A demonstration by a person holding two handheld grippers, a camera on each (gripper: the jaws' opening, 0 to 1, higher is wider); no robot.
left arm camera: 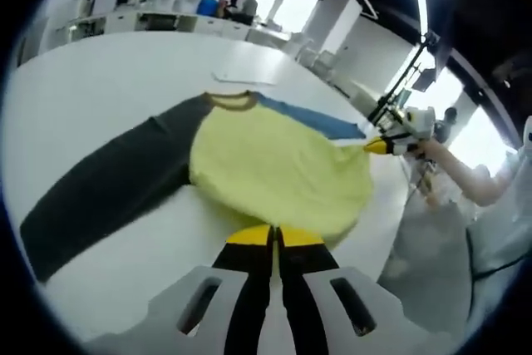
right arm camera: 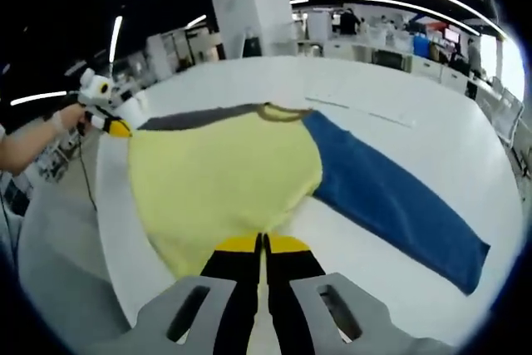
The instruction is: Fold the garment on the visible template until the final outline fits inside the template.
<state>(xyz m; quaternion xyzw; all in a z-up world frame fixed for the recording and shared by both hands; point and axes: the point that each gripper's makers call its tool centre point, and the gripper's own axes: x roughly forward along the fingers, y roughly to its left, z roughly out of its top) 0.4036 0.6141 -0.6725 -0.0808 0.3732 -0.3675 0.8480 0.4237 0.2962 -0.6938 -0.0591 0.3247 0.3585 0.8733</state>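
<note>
A long-sleeved shirt with a yellow body lies on the white table. It has a dark grey sleeve, a blue sleeve and an olive collar. My left gripper is shut at the yellow hem in the left gripper view; in the right gripper view it sits at the far hem corner, held by a hand. My right gripper is shut at the near hem and appears as yellow tips on the other corner. The yellow body is spread between them.
Faint thin lines mark the table beyond the collar. The rounded table edge drops to grey floor near the hem side. A person's sleeve and hand reach in at the right. Desks, a white pillar and people stand far behind.
</note>
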